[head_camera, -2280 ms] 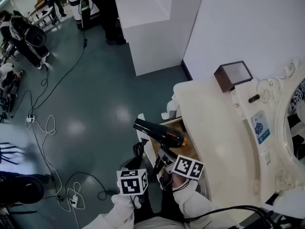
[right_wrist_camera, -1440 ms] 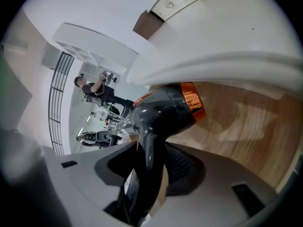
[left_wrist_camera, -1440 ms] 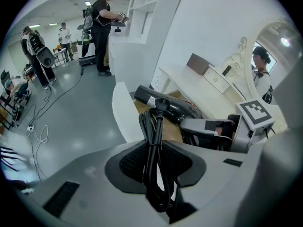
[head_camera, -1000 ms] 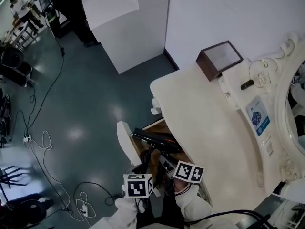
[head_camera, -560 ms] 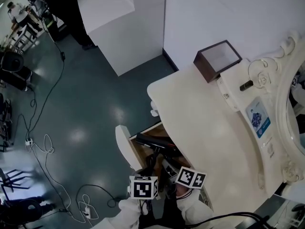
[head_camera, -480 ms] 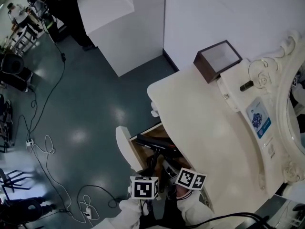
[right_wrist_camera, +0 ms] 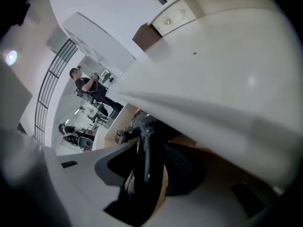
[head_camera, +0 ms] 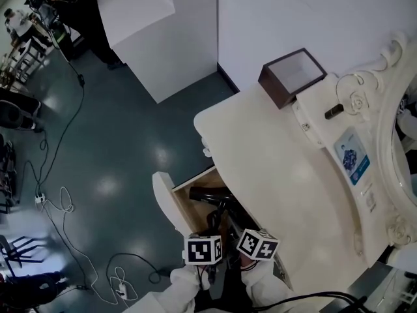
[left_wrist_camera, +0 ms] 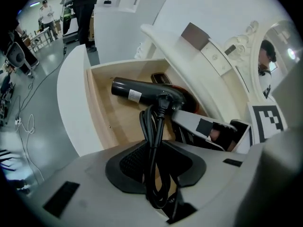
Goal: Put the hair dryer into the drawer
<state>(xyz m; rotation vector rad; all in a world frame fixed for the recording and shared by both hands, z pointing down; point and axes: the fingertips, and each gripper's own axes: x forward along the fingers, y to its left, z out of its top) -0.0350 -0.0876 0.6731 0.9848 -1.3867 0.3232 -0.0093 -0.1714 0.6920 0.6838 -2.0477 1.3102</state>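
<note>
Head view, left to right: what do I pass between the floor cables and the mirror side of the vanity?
floor cables → drawer front → hair dryer → brown box → blue-printed card

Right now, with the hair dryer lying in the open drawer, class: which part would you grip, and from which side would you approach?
Probably the handle, where the right gripper is clamped: it is slim and points toward the open front of the drawer, while the barrel of the hair dryer is thick and lies partly under the tabletop. Come from above and the front.
</note>
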